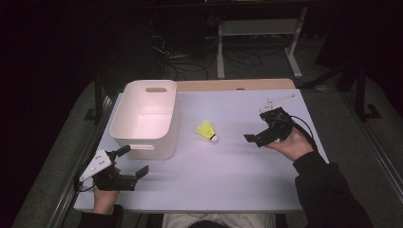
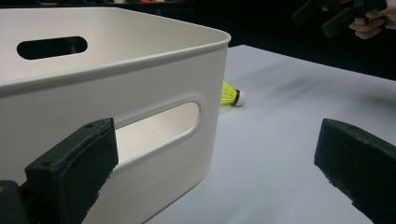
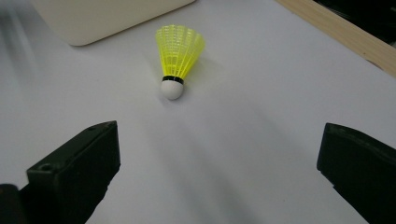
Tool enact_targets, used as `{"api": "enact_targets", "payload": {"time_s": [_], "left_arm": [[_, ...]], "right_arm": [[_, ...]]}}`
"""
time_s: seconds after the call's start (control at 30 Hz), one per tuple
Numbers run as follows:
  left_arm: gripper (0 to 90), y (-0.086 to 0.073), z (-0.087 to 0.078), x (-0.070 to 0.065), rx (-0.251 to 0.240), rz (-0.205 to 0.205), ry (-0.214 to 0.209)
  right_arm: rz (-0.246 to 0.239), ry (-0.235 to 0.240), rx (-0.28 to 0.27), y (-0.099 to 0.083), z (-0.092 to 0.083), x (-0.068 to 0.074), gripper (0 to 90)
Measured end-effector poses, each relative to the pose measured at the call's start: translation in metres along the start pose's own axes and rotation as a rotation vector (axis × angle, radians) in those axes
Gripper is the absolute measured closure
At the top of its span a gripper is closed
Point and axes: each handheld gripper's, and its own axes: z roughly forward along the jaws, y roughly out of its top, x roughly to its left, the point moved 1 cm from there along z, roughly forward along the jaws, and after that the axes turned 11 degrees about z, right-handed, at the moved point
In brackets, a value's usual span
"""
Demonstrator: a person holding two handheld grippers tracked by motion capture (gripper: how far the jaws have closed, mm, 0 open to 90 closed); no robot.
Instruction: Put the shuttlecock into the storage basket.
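Note:
A yellow shuttlecock [image 1: 207, 130] with a white cork tip lies on its side on the white table [image 1: 228, 166], just right of a white handled bin [image 1: 147, 118]. My right gripper [image 1: 256, 131] hovers open to the shuttlecock's right, pointing at it. In the right gripper view the shuttlecock [image 3: 180, 53] lies ahead of the open right gripper [image 3: 217, 172], cork toward me. My left gripper [image 1: 132, 161] is open near the bin's front right corner, holding nothing. In the left gripper view the left gripper [image 2: 217, 168] spans the bin's [image 2: 116, 93] corner, and the shuttlecock [image 2: 231, 94] peeks out behind it.
The bin looks empty inside. A wooden strip [image 1: 233, 84] runs along the table's far edge, with a table frame [image 1: 259, 28] and cables on the dark floor beyond. The right hand and its gripper [image 2: 341, 14] appear far off in the left gripper view.

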Motion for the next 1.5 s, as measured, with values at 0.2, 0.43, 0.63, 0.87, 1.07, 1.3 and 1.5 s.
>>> {"api": "enact_targets", "payload": {"time_s": [0.2, 0.43, 0.63, 0.87, 1.07, 1.3, 1.5], "left_arm": [[0.0, 0.000, 0.000, 0.000, 0.001, -0.001, -0.003], [0.0, 0.000, 0.000, 0.000, 0.002, -0.002, -0.004], [0.0, 0.000, 0.000, 0.000, 0.002, -0.002, -0.005], [0.0, 0.000, 0.000, 0.000, 0.002, -0.002, -0.005], [0.0, 0.000, 0.000, 0.000, 0.002, -0.002, -0.007], [0.0, 0.000, 0.001, -0.001, 0.001, -0.002, -0.008], [0.0, 0.000, 0.001, -0.001, 0.001, -0.003, -0.009]], "right_arm": [[-0.009, 0.005, 0.018, 0.005, 0.005, 0.000, 0.0], [-0.021, 0.014, 0.034, 0.013, 0.012, 0.001, 0.0], [-0.026, 0.013, 0.045, 0.016, 0.016, 0.002, 0.0], [-0.023, 0.016, 0.047, 0.021, 0.022, -0.001, 0.0], [-0.009, 0.018, 0.057, 0.023, 0.029, -0.005, 0.0], [0.000, 0.017, 0.066, 0.024, 0.036, -0.008, 0.0], [0.003, 0.022, 0.069, 0.028, 0.042, -0.009, 0.0]]}}
